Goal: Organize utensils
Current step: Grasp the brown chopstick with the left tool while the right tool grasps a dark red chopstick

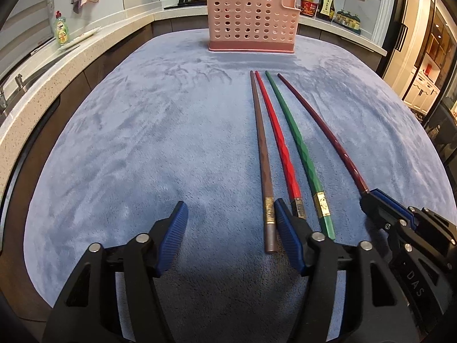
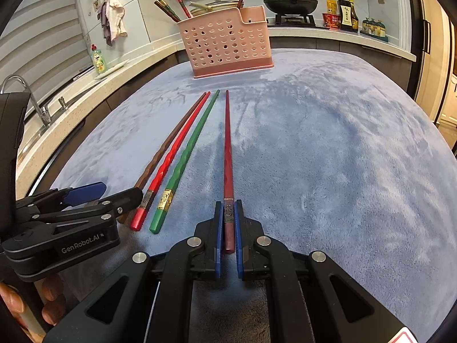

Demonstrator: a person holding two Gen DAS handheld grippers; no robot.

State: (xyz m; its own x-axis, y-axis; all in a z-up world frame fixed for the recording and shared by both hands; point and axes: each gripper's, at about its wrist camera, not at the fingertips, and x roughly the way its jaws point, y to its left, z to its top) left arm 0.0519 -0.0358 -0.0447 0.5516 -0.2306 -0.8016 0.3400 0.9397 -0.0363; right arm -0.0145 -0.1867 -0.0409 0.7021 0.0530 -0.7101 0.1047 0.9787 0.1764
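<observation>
- Chopsticks, four, loose: brown chopstick [image 1: 261,148], red chopstick [image 1: 278,143], green chopstick [image 1: 297,148] and maroon chopstick [image 2: 228,154] lie nearly side by side on the blue-cloth tabletop [image 1: 142,143], tips toward the holder.
- Holder: pink perforated utensil basket [image 2: 225,43], upright at the far end of the cloth, well apart from the loose four; several chopsticks already stand in it.
- Right claw [image 2: 228,214]: closed on the thick end of the maroon chopstick, which rests on the cloth.
- Left claw [image 1: 228,214]: about half open, nothing pinched; the brown chopstick's butt sits between its fingers, the red one's partly hidden behind the right-hand finger.
- Step in hand, as judged: pickup of the maroon piece, grip made, lift not yet begun.
- Next move calls for: a lift without swinging the long tip, carry to the basket, then tipping it upright over a compartment.
</observation>
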